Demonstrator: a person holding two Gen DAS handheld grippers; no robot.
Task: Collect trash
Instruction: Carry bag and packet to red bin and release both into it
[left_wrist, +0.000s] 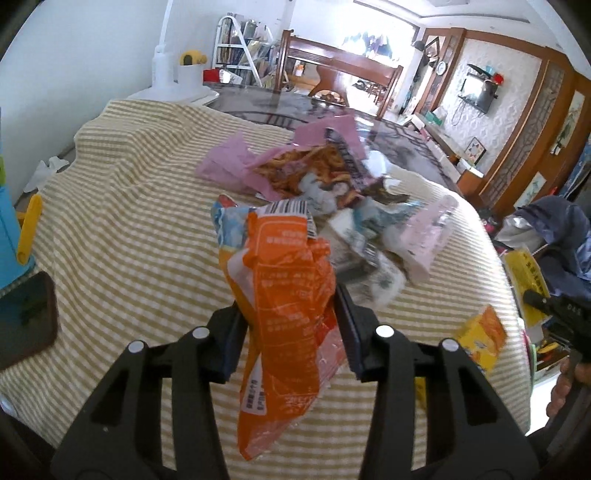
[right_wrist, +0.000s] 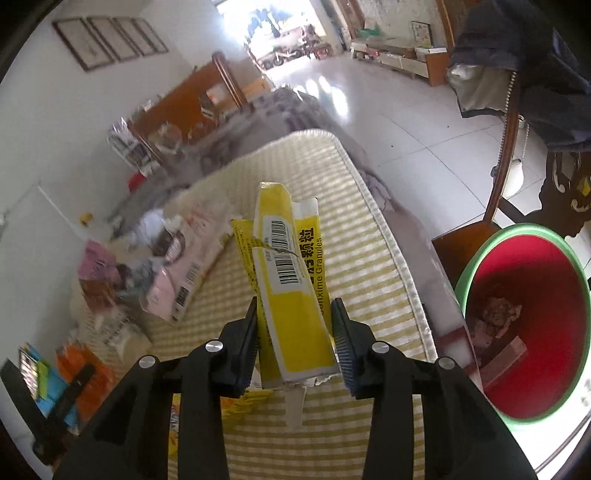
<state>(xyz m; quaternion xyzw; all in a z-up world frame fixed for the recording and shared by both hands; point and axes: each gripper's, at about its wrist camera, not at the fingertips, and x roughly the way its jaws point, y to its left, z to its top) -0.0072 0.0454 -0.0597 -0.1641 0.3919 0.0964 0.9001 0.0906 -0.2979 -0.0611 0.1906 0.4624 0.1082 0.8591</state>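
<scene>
Orange wrapper (left_wrist: 284, 295) lifted above checked tabletop (left_wrist: 129, 221), clamped in left tongs (left_wrist: 291, 328). Yellow box (right_wrist: 291, 295) clamped in right tongs (right_wrist: 293, 339), red bin (right_wrist: 532, 321) beside. Wrapper pile (left_wrist: 332, 192) blurred, contents unclear.

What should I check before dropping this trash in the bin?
1. Left gripper shut on orange wrapper: ok.
2. Right gripper shut on yellow box: ok.
3. Wrapper clear of the cloth: ok, it hangs free.
4. Bin open with room inside: ok, only some scraps at the bottom.
5. Box above the bin: not ok, the bin is off to its right.
6. Trash pile cleared: not ok.
</scene>
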